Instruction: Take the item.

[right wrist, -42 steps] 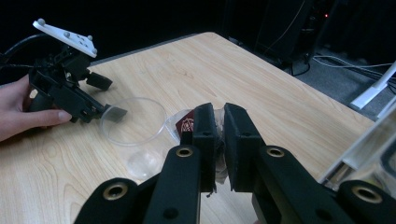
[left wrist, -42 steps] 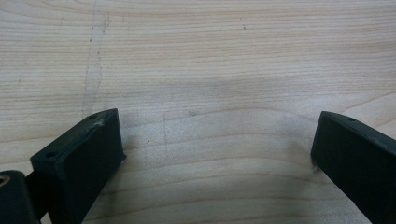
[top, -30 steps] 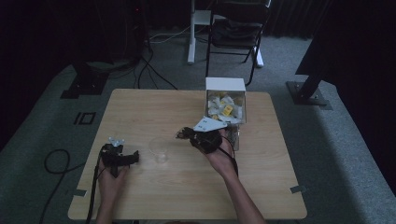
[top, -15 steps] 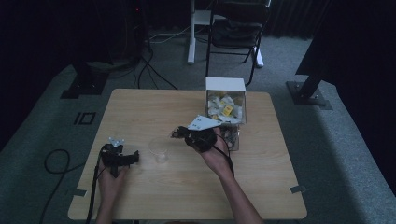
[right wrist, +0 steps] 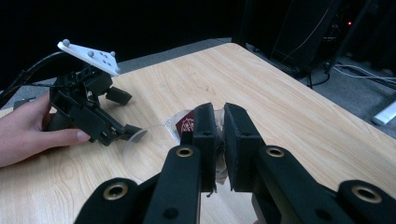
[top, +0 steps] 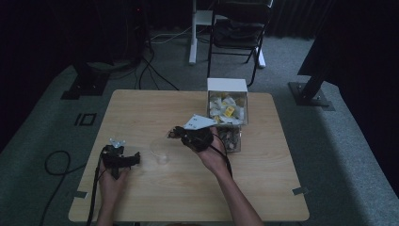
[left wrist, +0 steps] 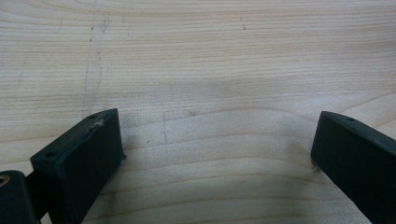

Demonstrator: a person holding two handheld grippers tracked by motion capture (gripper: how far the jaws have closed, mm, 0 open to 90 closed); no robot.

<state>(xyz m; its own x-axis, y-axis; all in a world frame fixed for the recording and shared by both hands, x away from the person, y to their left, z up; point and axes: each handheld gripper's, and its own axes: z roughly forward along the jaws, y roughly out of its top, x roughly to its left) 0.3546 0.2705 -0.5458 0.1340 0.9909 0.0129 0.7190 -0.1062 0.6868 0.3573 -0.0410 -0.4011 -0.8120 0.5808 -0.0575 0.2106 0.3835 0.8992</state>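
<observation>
Pale matt wood-grain table [left wrist: 210, 56], faintly scuffed; matt black plastic left gripper [left wrist: 215, 154]; clear glossy cup [right wrist: 149, 149], probably thin plastic.

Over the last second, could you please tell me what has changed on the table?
The right tool, shut on a small packet, moved left from beside the box toward the clear cup. The left tool, cup and box stayed put.

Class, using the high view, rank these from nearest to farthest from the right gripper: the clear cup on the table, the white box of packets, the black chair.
1. Clear cup: just left of the right gripper, on the table.
2. White box of packets: behind and to the right, at the table's far edge.
3. Black chair: on the floor beyond the table.
</observation>
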